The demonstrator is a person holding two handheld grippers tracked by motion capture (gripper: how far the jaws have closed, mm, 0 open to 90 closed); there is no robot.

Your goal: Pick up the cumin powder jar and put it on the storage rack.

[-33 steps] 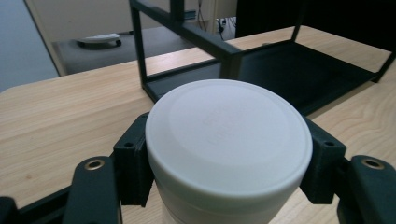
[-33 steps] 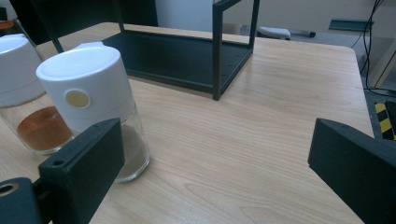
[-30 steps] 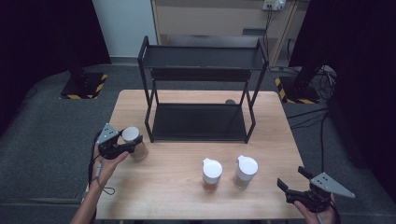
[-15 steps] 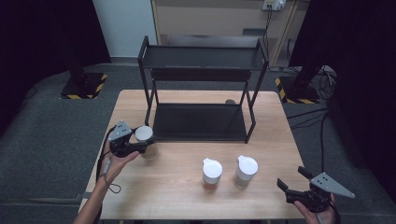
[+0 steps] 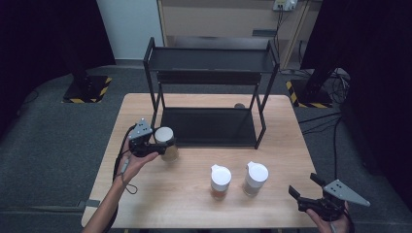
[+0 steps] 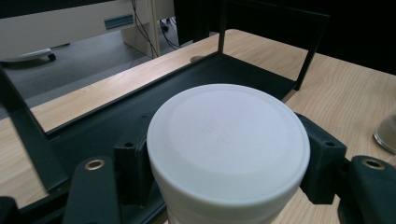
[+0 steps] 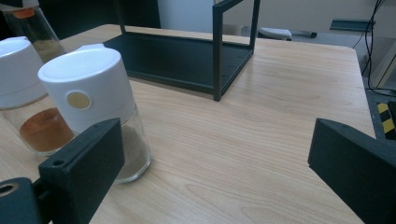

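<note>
The jar [image 5: 165,143] is a clear glass cylinder with a flat, round white lid and pale contents in its lower part. In the left gripper view the lid [image 6: 228,145] sits between both black jaws, which press on the jar just below it. In the high view the jar is off the desk [image 5: 194,199], at 9 o'clock from the desk centre, just in front of the front left leg of the black rack [image 5: 209,92].

The left claw [image 5: 154,145] points toward 3 o'clock and pinches the jar from its 9 o'clock side; the left hand [image 5: 136,162] and forearm run back toward 7 o'clock. The right claw [image 5: 303,191] is held level at the desk's 5 o'clock corner, jaws spread wide with nothing between them, aimed toward 10 o'clock.

Count: three jars in total. One is held; two stand on the desk side by side, at 5 o'clock from the held jar: one with orange contents [image 5: 220,181] and one with tan contents [image 5: 255,177]. One two-tier rack. Two claws.
</note>
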